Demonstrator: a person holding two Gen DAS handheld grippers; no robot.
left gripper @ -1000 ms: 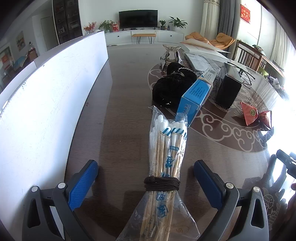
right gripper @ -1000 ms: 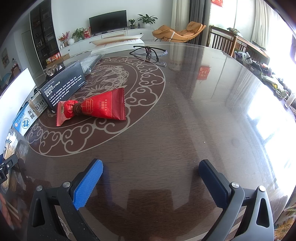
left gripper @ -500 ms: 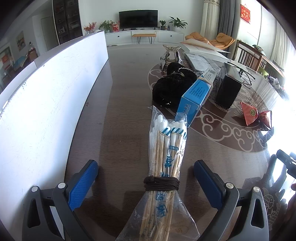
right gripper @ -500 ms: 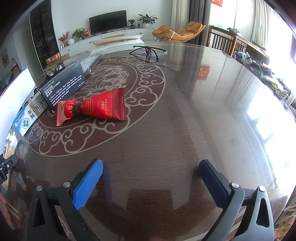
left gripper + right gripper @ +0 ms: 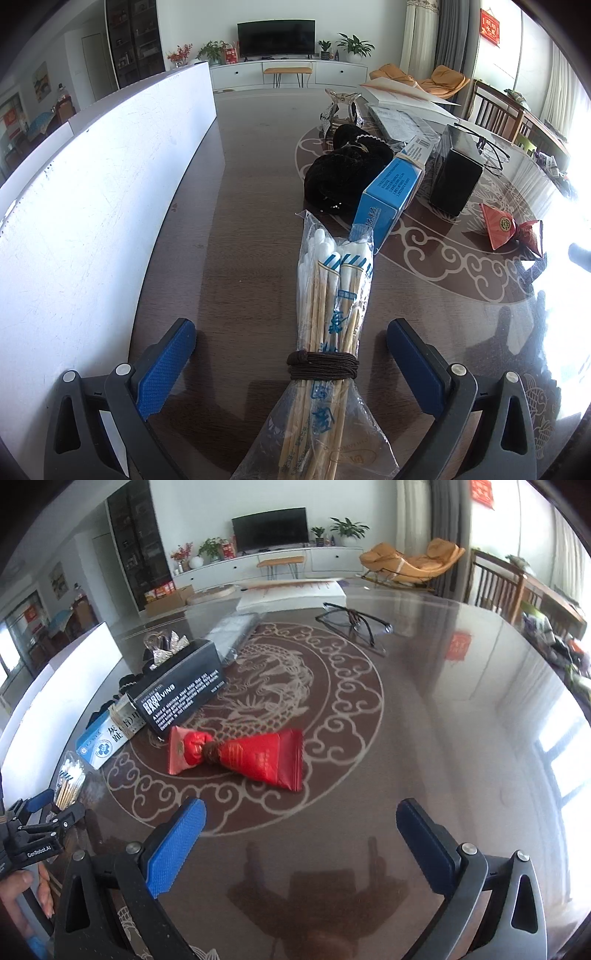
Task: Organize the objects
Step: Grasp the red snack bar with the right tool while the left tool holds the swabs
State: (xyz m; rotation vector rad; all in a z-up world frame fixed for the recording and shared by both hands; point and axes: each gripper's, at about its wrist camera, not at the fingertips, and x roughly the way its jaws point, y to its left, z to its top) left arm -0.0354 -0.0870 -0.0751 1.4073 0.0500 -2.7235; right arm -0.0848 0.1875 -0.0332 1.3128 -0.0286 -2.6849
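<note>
A clear bag of cotton swabs (image 5: pixel 332 291), bound by a brown hair tie (image 5: pixel 323 365), lies lengthwise on the dark table. My left gripper (image 5: pixel 290 328) is open and straddles the bag at the tie, with both blue pads apart from it. My right gripper (image 5: pixel 301 806) is open above bare table with nothing between its fingers. A red snack packet (image 5: pixel 251 757) lies just ahead of it. In the right wrist view the left gripper (image 5: pixel 48 812) and the swabs (image 5: pixel 70 782) show at the far left.
Ahead of the swabs lie a blue box (image 5: pixel 388 192), a black fluffy item (image 5: pixel 340 170), a black box (image 5: pixel 456 177), glasses (image 5: pixel 487 147) and a silver clip (image 5: pixel 340 107). A white board (image 5: pixel 92 192) walls the left side. A hand (image 5: pixel 22 890) holds the left gripper.
The right gripper has moved forward and left toward the red packet, which now sits nearer and more central in its view. The left gripper and the swab bag have not moved.
</note>
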